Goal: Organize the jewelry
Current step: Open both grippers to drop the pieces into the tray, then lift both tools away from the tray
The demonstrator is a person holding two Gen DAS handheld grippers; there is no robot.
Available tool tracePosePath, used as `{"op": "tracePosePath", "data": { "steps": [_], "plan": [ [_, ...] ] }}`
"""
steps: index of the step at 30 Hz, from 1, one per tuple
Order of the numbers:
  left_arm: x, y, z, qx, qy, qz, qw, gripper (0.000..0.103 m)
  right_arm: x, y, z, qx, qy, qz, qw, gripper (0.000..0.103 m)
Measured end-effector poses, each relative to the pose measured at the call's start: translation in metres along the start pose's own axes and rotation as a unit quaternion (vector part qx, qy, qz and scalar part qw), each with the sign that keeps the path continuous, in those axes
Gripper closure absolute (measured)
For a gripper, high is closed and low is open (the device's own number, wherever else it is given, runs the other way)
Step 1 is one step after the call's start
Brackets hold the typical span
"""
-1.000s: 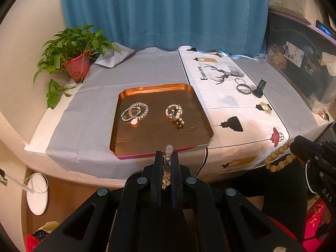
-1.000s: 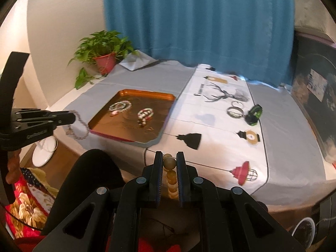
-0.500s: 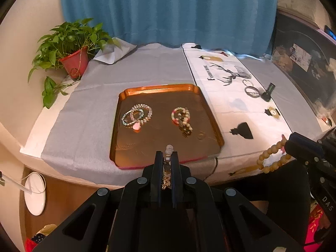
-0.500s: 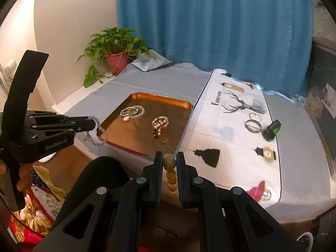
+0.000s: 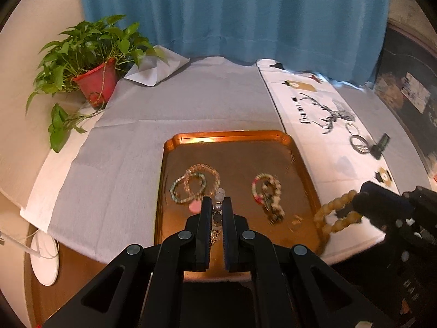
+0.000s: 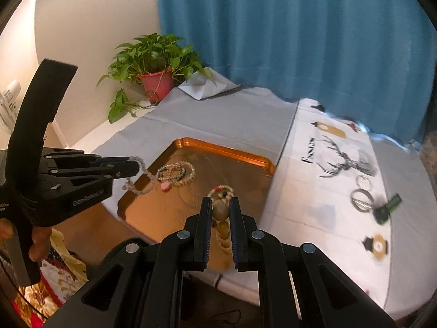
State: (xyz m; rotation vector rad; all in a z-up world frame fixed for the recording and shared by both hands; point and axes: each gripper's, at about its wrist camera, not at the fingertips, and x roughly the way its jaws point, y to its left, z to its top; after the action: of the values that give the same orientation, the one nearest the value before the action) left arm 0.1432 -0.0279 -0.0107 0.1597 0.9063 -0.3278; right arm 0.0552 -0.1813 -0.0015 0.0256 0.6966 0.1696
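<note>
A copper tray (image 5: 232,136) lies on the grey cloth and holds a cluster of pale bead bracelets (image 5: 195,183) and a pink-and-cream bracelet (image 5: 266,191). My left gripper (image 5: 217,202) is shut on a pale bead bracelet with a small charm (image 5: 219,195), over the tray's near part. From the right wrist, this gripper (image 6: 135,164) hangs the bracelet (image 6: 142,180) over the tray's left corner (image 6: 123,207). My right gripper (image 6: 220,205) is shut on a wooden bead bracelet (image 6: 220,211) above the tray's near edge. In the left wrist view that gripper (image 5: 355,205) dangles the wooden beads (image 5: 333,213) at the tray's right side.
A potted plant (image 5: 95,82) stands at the back left. On the white printed runner (image 5: 314,125) lie metal rings (image 5: 360,143) and a green-and-black clip (image 5: 381,146). A blue curtain (image 5: 232,13) hangs behind. A hand (image 6: 38,240) holds the left gripper's handle.
Both grippers have moved forward to the tray with their bracelets still held. The tray now looks larger and lies right under the fingertips.
</note>
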Motion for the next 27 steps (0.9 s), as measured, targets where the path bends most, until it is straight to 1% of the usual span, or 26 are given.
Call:
{"op": "tracePosePath", "data": {
  "steps": [6,11,12,14,15,16,18,20,22,25,27],
  "plan": [
    [0.033,0.009,0.010,-0.008,0.016,0.004,0.9998,0.098,0.045,0.000,0.011,0.002,0.020,0.010,1.000,0.090],
    [0.061,0.015,0.011,-0.013,0.038,0.010,0.9991,0.097,0.070,-0.003,0.010,0.009,0.037,0.014,0.999,0.090],
    [0.066,0.016,0.011,-0.015,0.045,0.009,0.9988,0.095,0.074,-0.004,0.010,0.010,0.040,0.015,0.999,0.090],
    [0.078,0.019,0.011,-0.021,0.064,0.008,0.9977,0.063,0.081,-0.006,0.009,0.015,0.047,0.020,0.999,0.089],
    [0.084,0.021,0.010,-0.026,0.076,0.013,0.9967,0.020,0.088,-0.008,0.008,0.020,0.060,0.020,0.998,0.088],
    [0.087,0.023,0.009,-0.032,0.082,0.021,0.9959,0.000,0.094,-0.010,0.008,0.024,0.071,0.020,0.997,0.086],
    [0.083,0.027,0.006,-0.041,0.069,0.032,0.9962,0.001,0.105,-0.013,0.006,0.035,0.103,0.017,0.994,0.072],
    [0.081,0.029,0.001,-0.043,0.074,0.044,0.9954,0.001,0.106,-0.017,0.002,0.044,0.114,0.012,0.992,0.034],
    [0.077,0.030,-0.007,-0.044,0.082,0.056,0.9941,0.001,0.099,-0.017,-0.003,0.046,0.104,0.000,0.993,0.024],
    [0.059,0.032,-0.021,-0.055,0.069,0.072,0.9935,0.001,0.085,-0.012,-0.007,0.036,0.095,-0.015,0.995,0.021],
    [0.045,0.032,-0.029,-0.061,0.064,0.076,0.9932,0.001,0.071,-0.009,-0.010,0.034,0.091,-0.019,0.995,0.020]
  ]
}}
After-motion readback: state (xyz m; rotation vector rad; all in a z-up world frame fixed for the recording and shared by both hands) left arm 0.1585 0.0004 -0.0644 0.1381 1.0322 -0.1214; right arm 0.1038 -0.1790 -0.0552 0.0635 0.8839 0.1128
